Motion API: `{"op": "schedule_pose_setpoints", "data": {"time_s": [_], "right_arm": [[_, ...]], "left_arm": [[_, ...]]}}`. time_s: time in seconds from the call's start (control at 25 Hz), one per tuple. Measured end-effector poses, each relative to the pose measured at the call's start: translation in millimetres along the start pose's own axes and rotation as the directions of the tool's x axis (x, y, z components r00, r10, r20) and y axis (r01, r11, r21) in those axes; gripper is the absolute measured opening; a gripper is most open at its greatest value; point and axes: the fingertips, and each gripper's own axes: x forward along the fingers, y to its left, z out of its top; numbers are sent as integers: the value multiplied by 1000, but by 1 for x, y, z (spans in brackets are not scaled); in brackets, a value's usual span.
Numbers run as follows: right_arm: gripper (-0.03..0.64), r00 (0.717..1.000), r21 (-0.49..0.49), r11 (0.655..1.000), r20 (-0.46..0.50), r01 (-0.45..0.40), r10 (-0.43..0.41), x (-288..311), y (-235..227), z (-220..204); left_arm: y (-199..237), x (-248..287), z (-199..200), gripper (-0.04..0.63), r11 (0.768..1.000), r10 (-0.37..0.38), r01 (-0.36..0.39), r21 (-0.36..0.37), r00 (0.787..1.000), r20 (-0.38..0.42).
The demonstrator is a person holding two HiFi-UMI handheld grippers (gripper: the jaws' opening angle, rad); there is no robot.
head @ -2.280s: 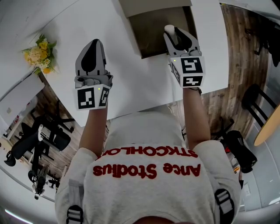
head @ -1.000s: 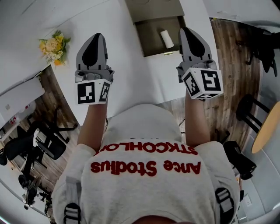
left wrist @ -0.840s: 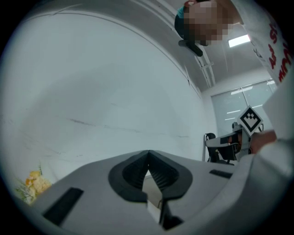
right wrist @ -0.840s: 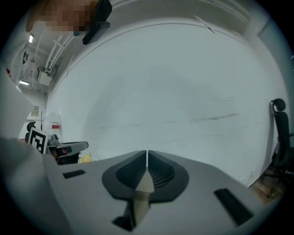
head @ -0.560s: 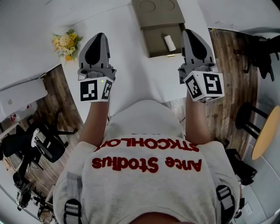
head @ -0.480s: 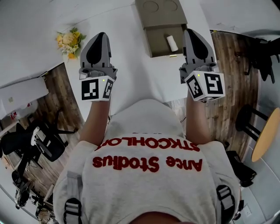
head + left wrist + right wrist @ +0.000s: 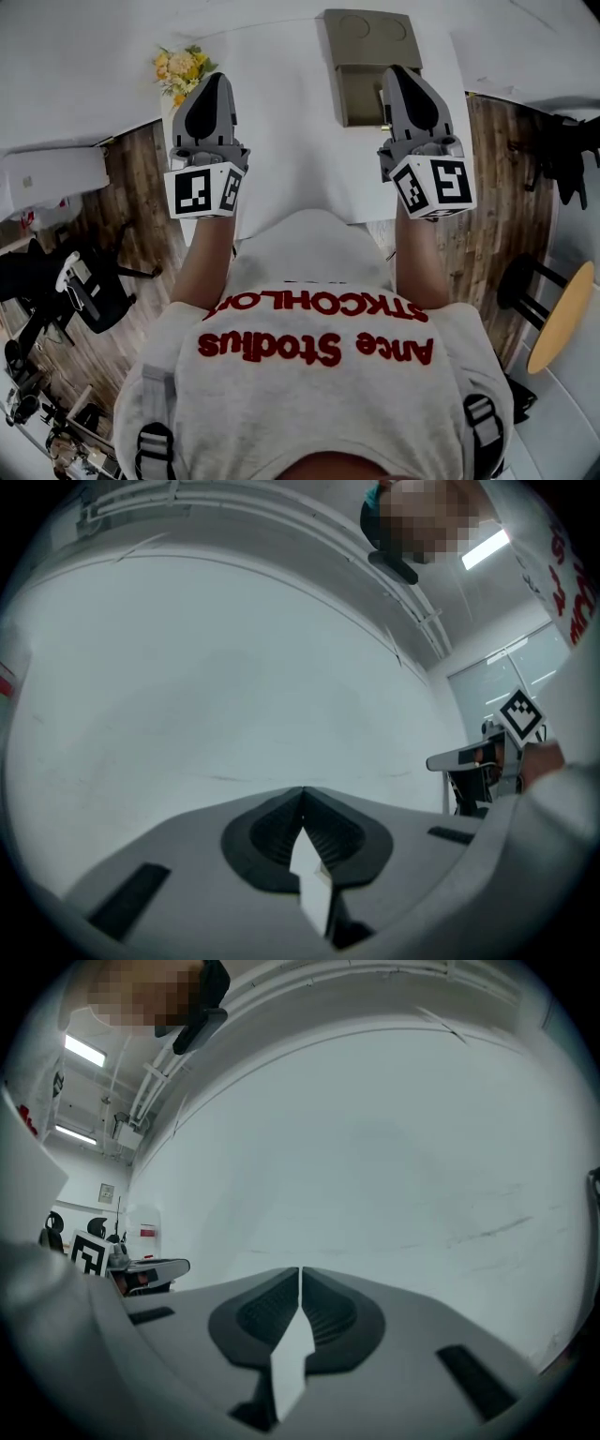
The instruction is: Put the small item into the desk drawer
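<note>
**While the drawer (image 7: 356,94) stands open, both grippers are empty**

With nothing to carry, the left gripper (image 7: 213,79) hovers closed over the white desk (image 7: 281,122). The right gripper (image 7: 395,71), likewise closed, hangs over the drawer, probably hiding the unseen small item.

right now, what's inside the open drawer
Only bare brown floor shows in the drawer. The right gripper covers its right side, so anything lying there is hidden.

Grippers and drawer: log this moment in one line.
left gripper: shut, empty | right gripper: shut, empty | drawer: open, partly hidden by right gripper
</note>
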Motion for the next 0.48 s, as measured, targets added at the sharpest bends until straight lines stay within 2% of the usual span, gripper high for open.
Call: {"op": "schedule_pose_setpoints", "data": {"time_s": [0.48], "right_arm": [[9, 993, -5, 995, 52, -103, 103, 16, 57, 15]], "left_arm": [[37, -41, 21, 8, 995, 96, -97, 24, 994, 43]]}}
